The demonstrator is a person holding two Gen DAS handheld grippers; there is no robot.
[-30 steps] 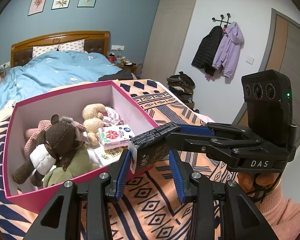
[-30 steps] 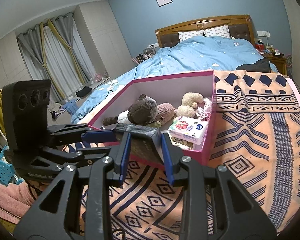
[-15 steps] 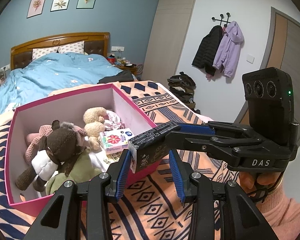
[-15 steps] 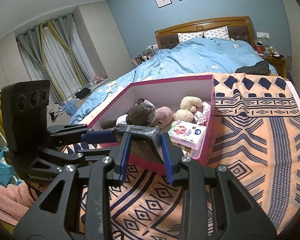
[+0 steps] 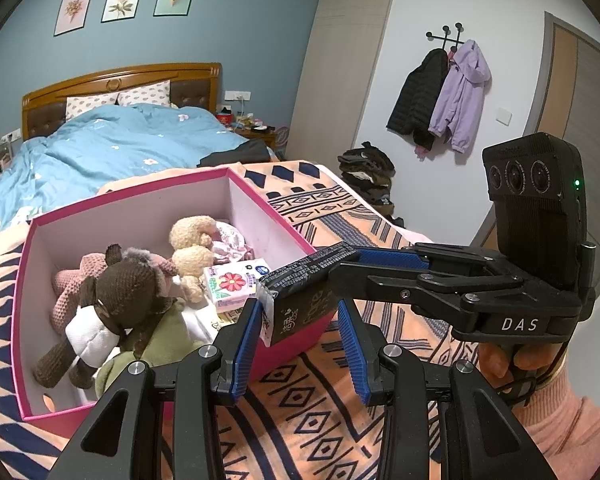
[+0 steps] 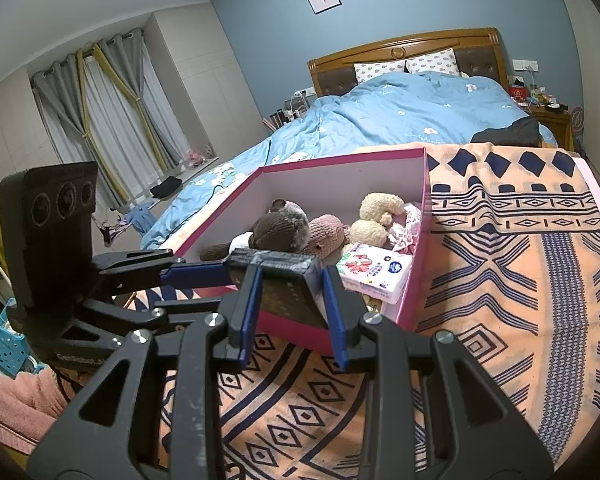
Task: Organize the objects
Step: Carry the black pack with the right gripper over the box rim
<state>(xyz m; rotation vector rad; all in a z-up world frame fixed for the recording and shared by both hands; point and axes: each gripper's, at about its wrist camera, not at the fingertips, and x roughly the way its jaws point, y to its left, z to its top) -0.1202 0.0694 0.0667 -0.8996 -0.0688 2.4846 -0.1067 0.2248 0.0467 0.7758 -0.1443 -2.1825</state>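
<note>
Black tissue pack (image 5: 300, 300) hangs in mid-air, pinched from both sides: left gripper (image 5: 296, 344) clamps one end w/ its blue pads, right gripper (image 6: 290, 300) clamps the other. Pack sits just above the near corner of a pink box (image 5: 140, 196), which rests on an orange patterned blanket (image 6: 520, 280) at the foot of a bed. Inside the box: brown plush toy (image 5: 128, 284), cream plush (image 5: 192, 240), floral tissue pack (image 5: 236, 284). A hand in a pink sleeve (image 5: 572, 420) holds the right tool.
</note>
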